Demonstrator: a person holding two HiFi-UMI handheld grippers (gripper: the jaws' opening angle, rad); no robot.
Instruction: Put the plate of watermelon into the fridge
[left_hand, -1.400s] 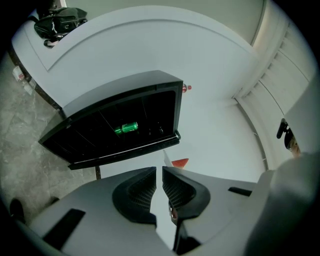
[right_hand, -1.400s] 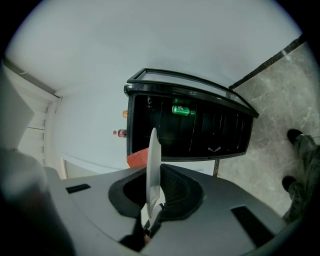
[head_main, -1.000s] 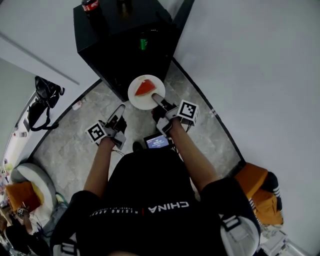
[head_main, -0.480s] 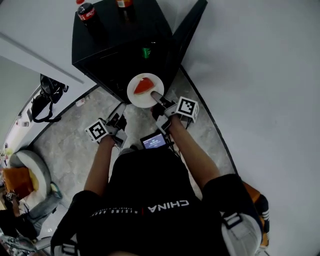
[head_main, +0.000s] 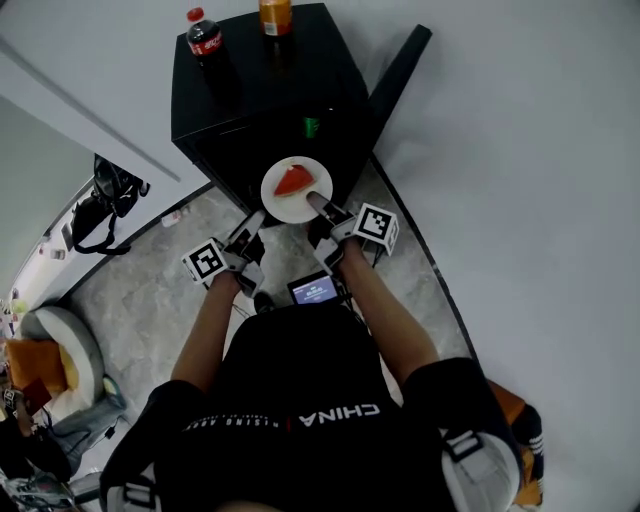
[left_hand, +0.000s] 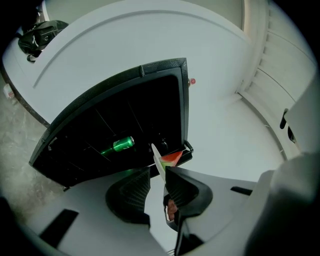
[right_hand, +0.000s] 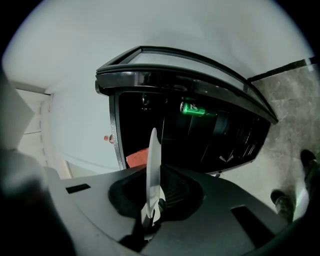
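Observation:
A white plate (head_main: 288, 202) carries a red watermelon wedge (head_main: 293, 180) and hangs just in front of the open black fridge (head_main: 270, 90). My right gripper (head_main: 316, 203) is shut on the plate's near right rim. In the right gripper view the plate (right_hand: 151, 160) stands edge-on between the jaws, the wedge (right_hand: 137, 157) to its left. My left gripper (head_main: 252, 222) is at the plate's lower left, jaws apart. In the left gripper view the plate's edge (left_hand: 158, 159) and wedge (left_hand: 171, 158) show just past the tips of the left gripper (left_hand: 157, 175), unclamped.
The fridge door (head_main: 400, 62) swings out to the right along the white wall. A green can (head_main: 312, 127) lies inside. A cola bottle (head_main: 205, 35) and an orange bottle (head_main: 276, 15) stand on top. A black bag (head_main: 110, 190) lies on the floor at left.
Both grippers and the plate have come closer to the fridge opening. The left gripper has drawn up toward the plate's left rim. The right grip is unchanged.

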